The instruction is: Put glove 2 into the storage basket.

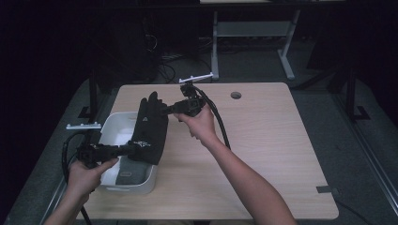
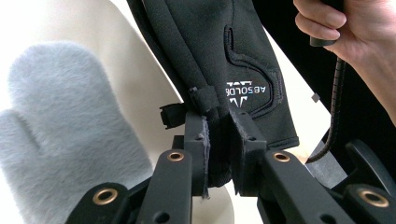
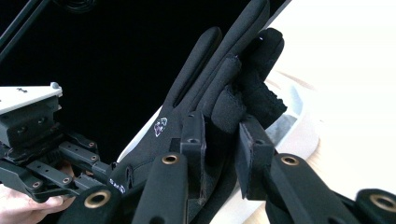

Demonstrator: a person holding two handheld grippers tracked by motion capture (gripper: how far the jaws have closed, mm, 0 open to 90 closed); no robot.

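Right half of the tabletop point(image 1: 263, 154) is bare wood, open for a pass from the front or right edge. Left side is crowded: white bin point(image 1: 143, 183) at the front-left corner, grey mitten point(image 2: 60, 135) lying inside it, black glove point(image 1: 151, 126) stretched above its right rim between left claw point(image 1: 133, 149) and right claw point(image 1: 165, 109). Right claw's cable drapes across mid-tabletop.

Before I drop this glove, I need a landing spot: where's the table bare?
Bare: the table right of the right forearm, up to the hole. Crowded: the left, with the bin, grey mitten and glove.
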